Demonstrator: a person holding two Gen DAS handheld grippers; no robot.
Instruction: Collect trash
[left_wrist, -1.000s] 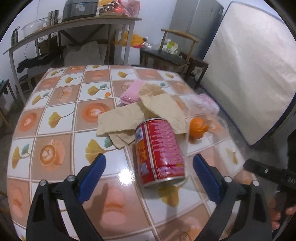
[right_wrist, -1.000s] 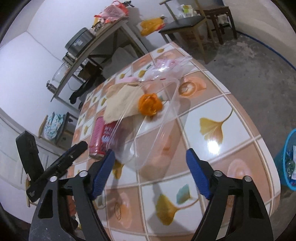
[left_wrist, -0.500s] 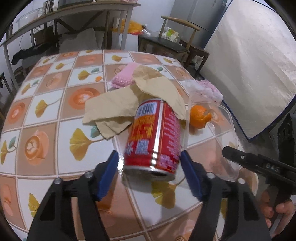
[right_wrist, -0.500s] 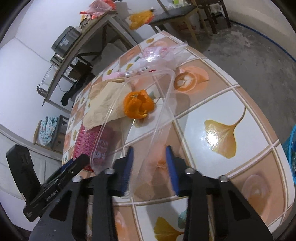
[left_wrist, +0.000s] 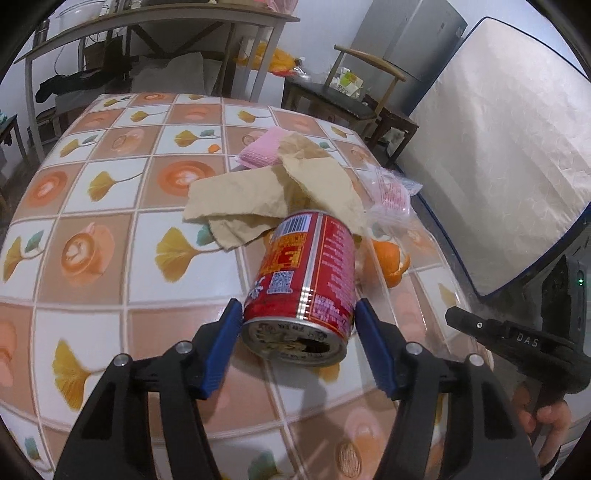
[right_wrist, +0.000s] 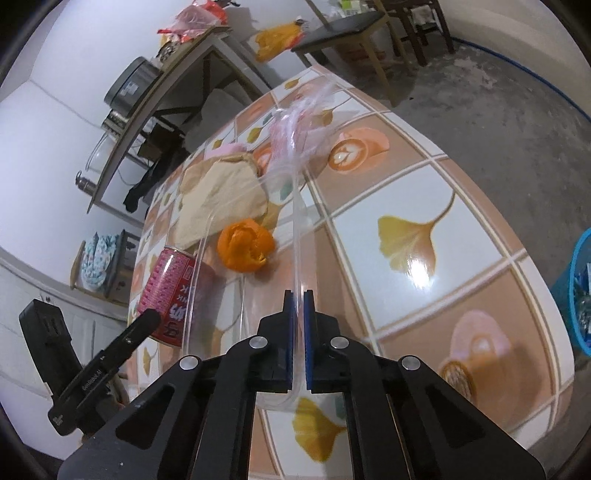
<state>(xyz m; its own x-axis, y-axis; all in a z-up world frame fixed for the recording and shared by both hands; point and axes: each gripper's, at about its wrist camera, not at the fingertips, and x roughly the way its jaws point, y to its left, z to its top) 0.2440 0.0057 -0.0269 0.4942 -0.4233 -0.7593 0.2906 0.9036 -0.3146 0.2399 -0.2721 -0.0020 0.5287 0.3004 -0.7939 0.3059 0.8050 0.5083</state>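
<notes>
- Clearly both hands are gathering rubbish at once: the left gripper (left_wrist: 297, 328) is clamped across the red drink can (left_wrist: 308, 275), its blue pads pressed on the can's two sides near the opened end, which faces the camera.
- Meanwhile the right gripper (right_wrist: 300, 314) pinches the near wall of the clear plastic container (right_wrist: 297, 229), pads almost together on the thin plastic, a sensible grip for something so flimsy.
- Orange peel (right_wrist: 245, 251) sits inside the container; brown paper (left_wrist: 273, 195) and a pink cloth (left_wrist: 260, 151) lie farther off on the tiled table (left_wrist: 110, 192).
- A blue bin (right_wrist: 576, 291) shows at the far right on the floor, likely the destination.
- Compared with a second ago, both grippers were spread wide, the can and container untouched; the right jaws have just been closing onto the wall.
</notes>
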